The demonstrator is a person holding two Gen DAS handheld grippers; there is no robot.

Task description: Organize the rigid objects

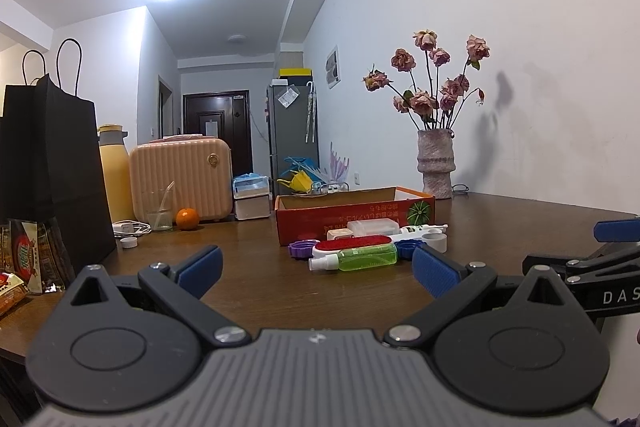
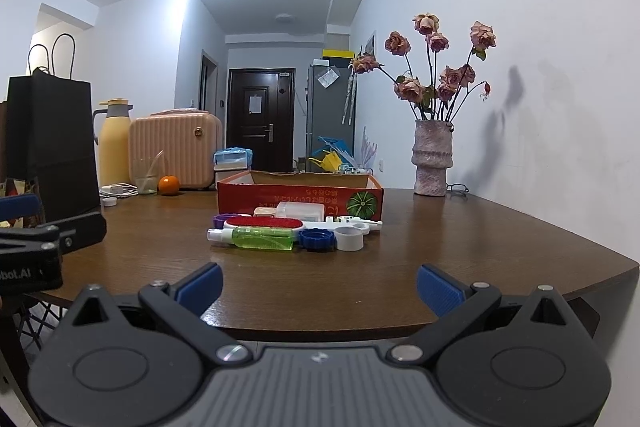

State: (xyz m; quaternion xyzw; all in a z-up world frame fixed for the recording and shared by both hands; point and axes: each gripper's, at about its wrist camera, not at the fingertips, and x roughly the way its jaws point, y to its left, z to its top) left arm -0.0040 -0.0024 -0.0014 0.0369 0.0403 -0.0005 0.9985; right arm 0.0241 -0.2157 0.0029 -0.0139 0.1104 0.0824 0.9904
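A cluster of small items lies on the brown table in front of a red cardboard box. Nearest lies a green spray bottle on its side. Behind it sit a red-and-white brush, a purple lid, a blue lid, a white ring, a white pen-like tube and a white case. My left gripper is open, short of the bottle. My right gripper is open at the table's near edge.
At the left stand a black paper bag, a yellow flask, a pink case, a glass and an orange. A vase of dried roses stands by the right wall. Snack packets lie at the left edge.
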